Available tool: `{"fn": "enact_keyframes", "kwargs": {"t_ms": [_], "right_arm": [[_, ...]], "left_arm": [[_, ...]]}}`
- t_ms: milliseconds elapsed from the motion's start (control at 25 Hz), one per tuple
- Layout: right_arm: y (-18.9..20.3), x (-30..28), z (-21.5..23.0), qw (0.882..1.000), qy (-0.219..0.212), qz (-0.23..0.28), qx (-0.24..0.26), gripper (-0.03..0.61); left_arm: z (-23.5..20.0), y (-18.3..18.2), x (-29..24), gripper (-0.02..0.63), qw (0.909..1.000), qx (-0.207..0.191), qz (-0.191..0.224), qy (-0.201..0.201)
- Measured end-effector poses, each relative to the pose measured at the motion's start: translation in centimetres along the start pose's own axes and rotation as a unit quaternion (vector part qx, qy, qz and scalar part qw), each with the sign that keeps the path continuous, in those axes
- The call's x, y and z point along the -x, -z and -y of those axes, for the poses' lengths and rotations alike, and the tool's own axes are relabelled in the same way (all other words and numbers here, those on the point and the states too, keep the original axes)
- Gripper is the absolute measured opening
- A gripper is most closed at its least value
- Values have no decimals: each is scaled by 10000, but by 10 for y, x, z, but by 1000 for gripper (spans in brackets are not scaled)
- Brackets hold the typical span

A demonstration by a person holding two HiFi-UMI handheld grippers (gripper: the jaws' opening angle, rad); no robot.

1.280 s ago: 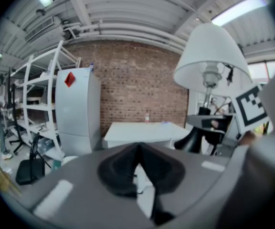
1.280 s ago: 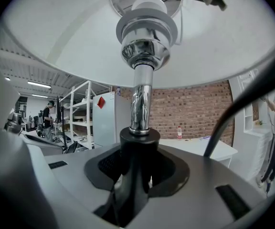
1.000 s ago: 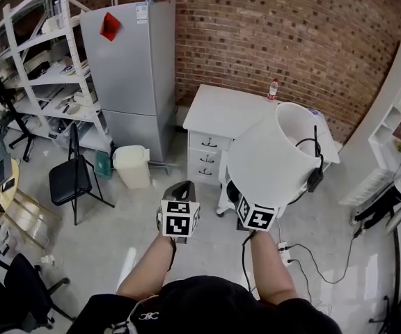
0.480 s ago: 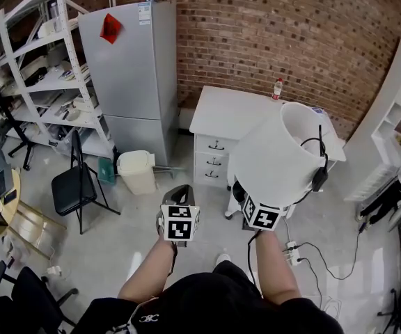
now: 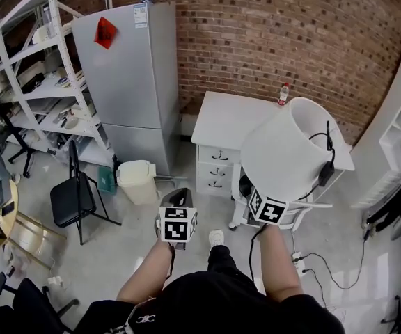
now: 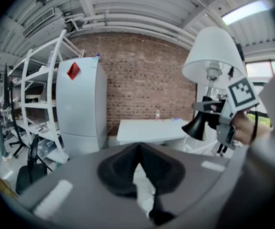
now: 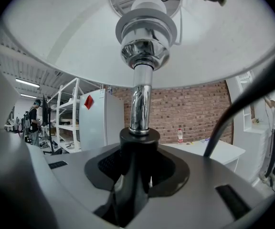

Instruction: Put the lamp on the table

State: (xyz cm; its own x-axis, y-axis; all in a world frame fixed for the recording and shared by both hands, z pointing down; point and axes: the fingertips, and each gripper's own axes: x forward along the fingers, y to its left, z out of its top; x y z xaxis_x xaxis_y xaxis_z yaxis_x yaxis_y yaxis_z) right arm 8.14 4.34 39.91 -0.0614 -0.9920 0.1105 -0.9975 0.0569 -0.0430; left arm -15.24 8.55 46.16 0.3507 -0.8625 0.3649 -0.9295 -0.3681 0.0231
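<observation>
Carrying step: right gripper clamps the lamp just short of the table; left gripper closed, empty. Next: lower it upright.

Both bare forearms out front, roughly parallel. Left arm carries the left gripper pointing forward, jaw tips touching, nothing between them. Right arm reaches slightly further, and the right gripper has its jaws partly apart and clamped on the black lower stem of the lamp, with the shade just beyond the jaws
</observation>
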Motion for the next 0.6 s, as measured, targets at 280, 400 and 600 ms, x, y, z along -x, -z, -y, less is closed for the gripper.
{"fn": "enact_keyframes", "kwargs": {"t_ms": [280,400,600], "right_arm": [[-17,-110,26,10000,-10,55,67,118],[-21,-155,39,10000,5,39,82,118],[-26,-227,54,10000,-21,-37,20,118]], "left_arm": [[-23,-45,-100,-3,10000,-30,66,-11],[-28,-65,-143,-3,9999,-73,81,21],[-44,-93,-207,-3,10000,-79,22,12]]}}
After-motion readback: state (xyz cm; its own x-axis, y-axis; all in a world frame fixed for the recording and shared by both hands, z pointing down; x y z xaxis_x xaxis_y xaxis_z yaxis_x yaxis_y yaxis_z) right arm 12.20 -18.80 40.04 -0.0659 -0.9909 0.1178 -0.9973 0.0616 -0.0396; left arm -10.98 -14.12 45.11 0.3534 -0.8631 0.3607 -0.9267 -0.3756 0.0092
